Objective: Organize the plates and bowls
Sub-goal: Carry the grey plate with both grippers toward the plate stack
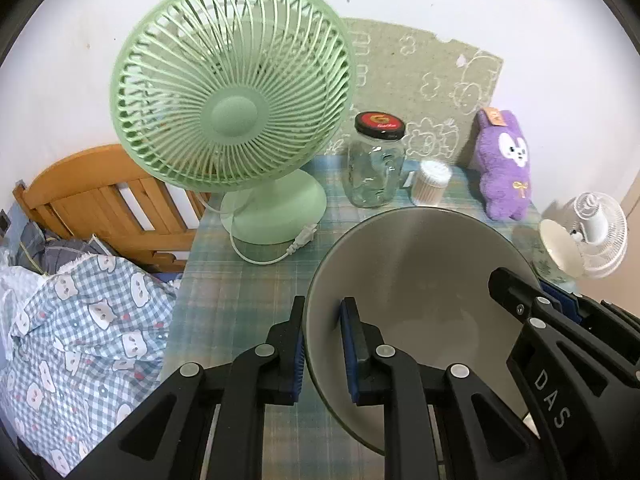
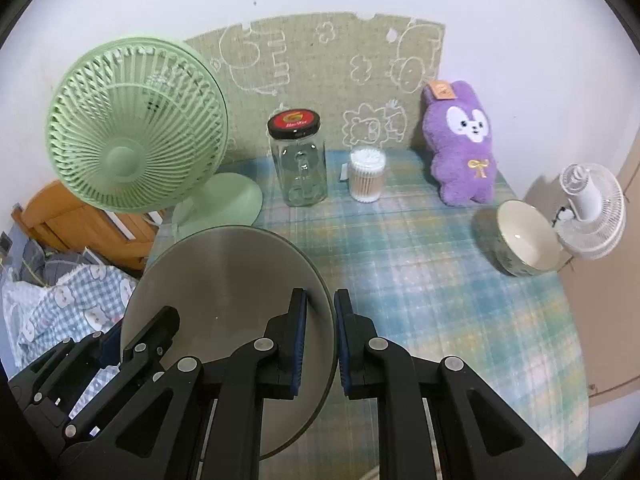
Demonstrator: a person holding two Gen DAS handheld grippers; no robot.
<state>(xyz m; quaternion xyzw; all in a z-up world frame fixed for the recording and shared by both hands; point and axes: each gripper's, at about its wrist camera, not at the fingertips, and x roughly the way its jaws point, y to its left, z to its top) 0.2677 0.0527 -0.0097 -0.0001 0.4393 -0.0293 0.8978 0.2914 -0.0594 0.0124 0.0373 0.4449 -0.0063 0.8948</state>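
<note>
A grey round plate is held between both grippers above the plaid tablecloth. My left gripper is shut on the plate's left rim. My right gripper is shut on the plate's right rim, and it also shows at the right of the left wrist view. A white bowl with a green leaf pattern stands on the cloth at the far right, well apart from both grippers. It also shows in the left wrist view.
A green table fan with its cord stands at the back left. A glass jar with a red lid, a tub of cotton swabs and a purple plush rabbit line the back. A small white fan is at the right edge.
</note>
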